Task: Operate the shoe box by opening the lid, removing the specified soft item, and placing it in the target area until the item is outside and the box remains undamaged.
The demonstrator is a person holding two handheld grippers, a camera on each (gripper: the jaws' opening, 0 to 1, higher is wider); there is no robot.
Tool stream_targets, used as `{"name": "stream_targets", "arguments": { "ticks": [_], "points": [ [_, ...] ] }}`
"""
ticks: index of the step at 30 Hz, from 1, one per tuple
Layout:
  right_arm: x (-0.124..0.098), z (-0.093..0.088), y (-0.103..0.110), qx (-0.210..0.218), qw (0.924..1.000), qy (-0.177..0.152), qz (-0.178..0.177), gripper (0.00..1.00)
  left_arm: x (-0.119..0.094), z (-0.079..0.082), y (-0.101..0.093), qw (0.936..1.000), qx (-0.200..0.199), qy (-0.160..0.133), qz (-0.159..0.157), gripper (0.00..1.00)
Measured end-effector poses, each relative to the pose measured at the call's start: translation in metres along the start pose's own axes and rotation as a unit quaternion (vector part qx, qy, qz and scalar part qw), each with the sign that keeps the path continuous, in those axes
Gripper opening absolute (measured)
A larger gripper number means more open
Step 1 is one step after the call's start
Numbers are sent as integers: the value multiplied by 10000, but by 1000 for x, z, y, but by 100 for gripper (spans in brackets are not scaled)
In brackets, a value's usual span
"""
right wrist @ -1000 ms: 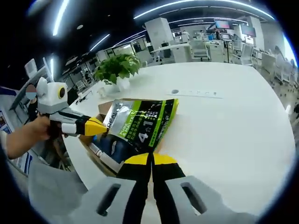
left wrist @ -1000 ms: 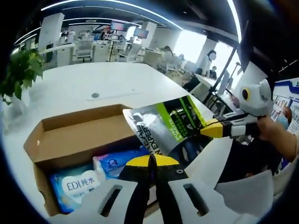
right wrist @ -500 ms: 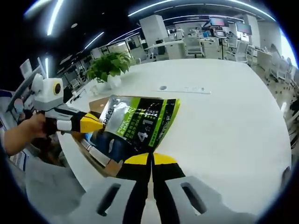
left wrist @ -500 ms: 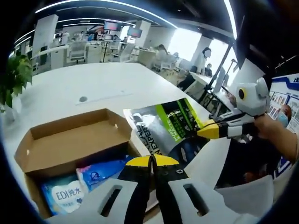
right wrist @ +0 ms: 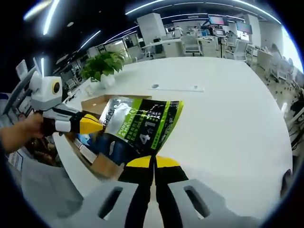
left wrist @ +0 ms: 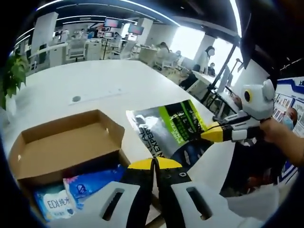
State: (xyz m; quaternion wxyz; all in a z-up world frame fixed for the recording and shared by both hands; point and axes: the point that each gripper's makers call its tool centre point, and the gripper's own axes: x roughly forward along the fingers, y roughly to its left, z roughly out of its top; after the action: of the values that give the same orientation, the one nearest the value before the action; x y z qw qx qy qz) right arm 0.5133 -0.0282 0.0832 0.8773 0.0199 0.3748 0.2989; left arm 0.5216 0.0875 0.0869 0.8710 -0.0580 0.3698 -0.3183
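Hand-held grippers point(left wrist: 153, 164) point(right wrist: 153, 163) raised, pinching pouch point(left wrist: 166, 126)

Text is scarce but here it comes: the grey, green and black pouch point(left wrist: 168, 127) shows white upright lettering along its grey side, ending in "EXPERT", with a line beside it starting "REAL". From the right gripper view the same pouch point(right wrist: 142, 124) carries a big white "4" and "1" on its black panel, and smaller green-band print too fine to read. Down in the cardboard box point(left wrist: 66, 142), the light blue packet point(left wrist: 50, 205) reads "EDI" followed by two Chinese characters. The darker blue packet point(left wrist: 92, 181) next to it has a logo I cannot make out.
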Motion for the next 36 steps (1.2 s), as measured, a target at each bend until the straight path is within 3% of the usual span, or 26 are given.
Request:
{"name": "stream_targets", "arguments": {
  "ticks": [8, 22, 32, 36],
  "points": [
    [12, -9, -13, -166, 9997, 159, -49, 0, 19, -7, 4, 9992, 251, 296, 77, 0],
    [34, -18, -46, -535, 9968, 559, -197, 0, 62, -25, 7, 9892, 960, 1073, 271, 0],
    [55, -35, -70, -643, 9943, 815, -231, 0, 84, -37, 9, 9671, 1915, 1611, 451, 0],
    [61, -40, -75, -606, 9942, 853, -232, 0, 92, -40, 10, 9512, 2374, 1896, 543, 0]
  ]
}}
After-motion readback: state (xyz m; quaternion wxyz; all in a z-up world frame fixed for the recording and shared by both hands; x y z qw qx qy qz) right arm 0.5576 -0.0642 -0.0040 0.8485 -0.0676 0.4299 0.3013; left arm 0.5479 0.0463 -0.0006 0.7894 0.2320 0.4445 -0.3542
